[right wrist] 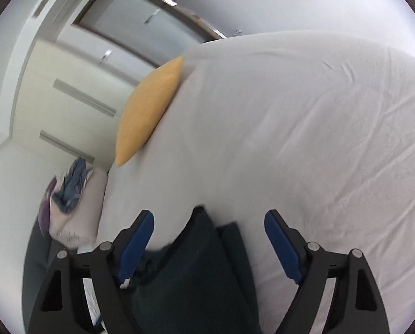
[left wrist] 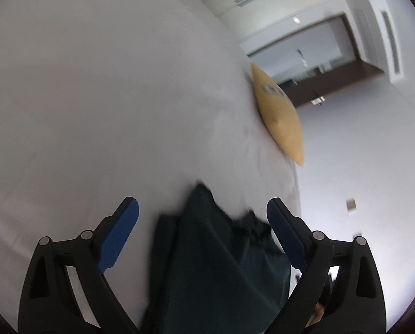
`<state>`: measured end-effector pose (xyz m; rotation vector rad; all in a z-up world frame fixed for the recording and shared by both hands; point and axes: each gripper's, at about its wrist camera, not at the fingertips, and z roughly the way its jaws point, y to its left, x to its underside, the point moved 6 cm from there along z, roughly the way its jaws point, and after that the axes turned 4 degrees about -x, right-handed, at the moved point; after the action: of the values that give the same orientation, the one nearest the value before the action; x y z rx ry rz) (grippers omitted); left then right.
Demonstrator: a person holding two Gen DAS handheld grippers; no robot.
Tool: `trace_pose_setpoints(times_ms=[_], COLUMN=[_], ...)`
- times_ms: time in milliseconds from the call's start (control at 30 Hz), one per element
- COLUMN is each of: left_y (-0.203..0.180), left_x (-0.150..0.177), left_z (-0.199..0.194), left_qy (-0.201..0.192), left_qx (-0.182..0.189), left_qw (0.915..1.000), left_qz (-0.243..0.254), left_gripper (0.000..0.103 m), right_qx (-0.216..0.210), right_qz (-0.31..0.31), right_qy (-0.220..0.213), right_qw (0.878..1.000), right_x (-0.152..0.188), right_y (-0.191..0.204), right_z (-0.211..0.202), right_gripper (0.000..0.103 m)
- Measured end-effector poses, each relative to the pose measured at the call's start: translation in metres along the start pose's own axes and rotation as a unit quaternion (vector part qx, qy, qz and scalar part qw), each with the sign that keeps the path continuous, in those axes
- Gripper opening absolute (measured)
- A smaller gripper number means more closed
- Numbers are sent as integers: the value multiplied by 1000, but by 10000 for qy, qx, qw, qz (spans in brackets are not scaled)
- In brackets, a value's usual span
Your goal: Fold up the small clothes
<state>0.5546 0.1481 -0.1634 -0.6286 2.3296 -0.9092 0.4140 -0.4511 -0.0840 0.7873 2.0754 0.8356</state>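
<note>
Two views show your tongs over a white bed, one pair per hand.

Left wrist view: your left tongs (left wrist: pixel 202 224) stand wide open, blue pads (left wrist: pixel 118 236) apart on either side of a dark green garment (left wrist: pixel 215 264). Neither pad presses the cloth, so nothing is held. The garment lies bunched on the bed (left wrist: pixel 96 97) near its right-hand edge, running from between the pads back under the camera. A yellow cushion (left wrist: pixel 280 119) rests further along that same edge. Much of this view is blurred. The spread jaws straddling the cloth suggest you are either lining up a pinch or have let it go; the pictures do not settle which.

Right wrist view: your right tongs (right wrist: pixel 209 232) are likewise open, with the same dark green garment between the pads but untouched. Here it sits close to the bed's left edge. The cushion leans on that edge further off, and a pale bundle of patterned cloth (right wrist: pixel 73 203) lies just beyond the edge, off the bed. The garment looks crumpled rather than squared, so the folding appears unfinished.
</note>
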Motion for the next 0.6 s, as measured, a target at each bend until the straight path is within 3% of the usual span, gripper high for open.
trace_pose_setpoints(times_ms=[133, 267, 400, 467, 600], left_y=[-6, -2, 13, 21, 35], left_x=[50, 91, 113, 120, 130], left_z=[-6, -5, -9, -14, -14], left_qy=[319, 549, 777, 878, 1122], left_qx=[34, -265, -133, 101, 197], left_qw=[9986, 9947, 9944, 9944, 9924], left_qz=[427, 827, 707, 572, 465], left_gripper=[94, 91, 70, 58, 55], right_qx=[5, 394, 374, 290, 123], right_qz=[-612, -1276, -1379, -1271, -1014], right_qy=[318, 555, 674, 739, 889], right_qw=[9976, 9895, 9874, 9887, 9908], right_x=[24, 54, 71, 76, 82], right_y=[18, 21, 7, -1, -15], right_z=[-14, -34, -58, -70, -84], right_gripper=[84, 82, 79, 76, 71])
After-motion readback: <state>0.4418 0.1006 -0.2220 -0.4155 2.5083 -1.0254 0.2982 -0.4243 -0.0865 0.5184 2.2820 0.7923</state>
